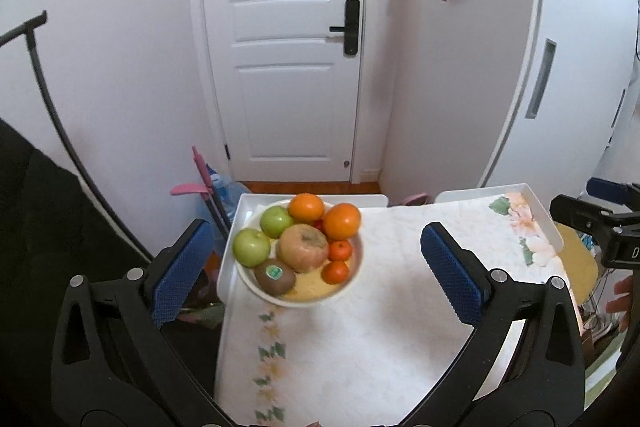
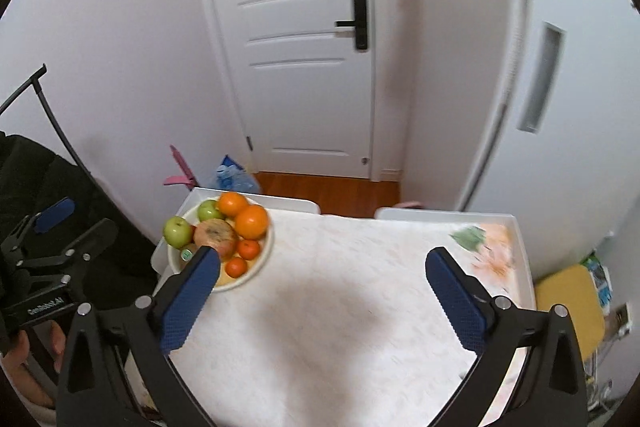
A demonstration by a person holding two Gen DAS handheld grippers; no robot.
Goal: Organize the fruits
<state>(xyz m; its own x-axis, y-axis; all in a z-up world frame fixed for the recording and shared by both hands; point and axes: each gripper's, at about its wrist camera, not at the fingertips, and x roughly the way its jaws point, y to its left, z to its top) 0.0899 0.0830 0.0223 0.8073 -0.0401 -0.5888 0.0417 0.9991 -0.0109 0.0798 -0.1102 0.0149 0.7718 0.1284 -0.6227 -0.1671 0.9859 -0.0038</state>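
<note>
Sitting heaped in a shallow cream ceramic bowl (image 1: 352, 281) at the far left corner of the white floral-cloth-covered table (image 1: 360, 327), the fruits look like firm, rounded, smooth-skinned things that would roll if nudged. The big mottled pink-yellow apple (image 1: 303, 247) in the middle is probably the heaviest and wants a grip across its widest part. The two green apples (image 1: 251, 247) are hard and waxy, likely slippery, so the pads should close at their equator. The two large oranges (image 1: 342, 221) are firm with some give. The two small tangerines (image 1: 335, 271) are soft and light, calling for a gentle squeeze. The one brown fuzzy kiwi with a green sticker (image 1: 275, 275) is the most easily bruised. A hint of something small and red shows between the oranges; I cannot tell what it is. The bowl overlaps the edge of a white plastic tray (image 1: 232, 247) at the table's left end; a second white tray (image 1: 536, 211) sits at the far right corner.

Both tongs are released and grasp nothing: the left gripper (image 1: 316, 267) hangs back over the table with the bowl between its blue pads in view, well short of it; the right gripper (image 2: 324, 293) stands spread wide over bare cloth
</note>
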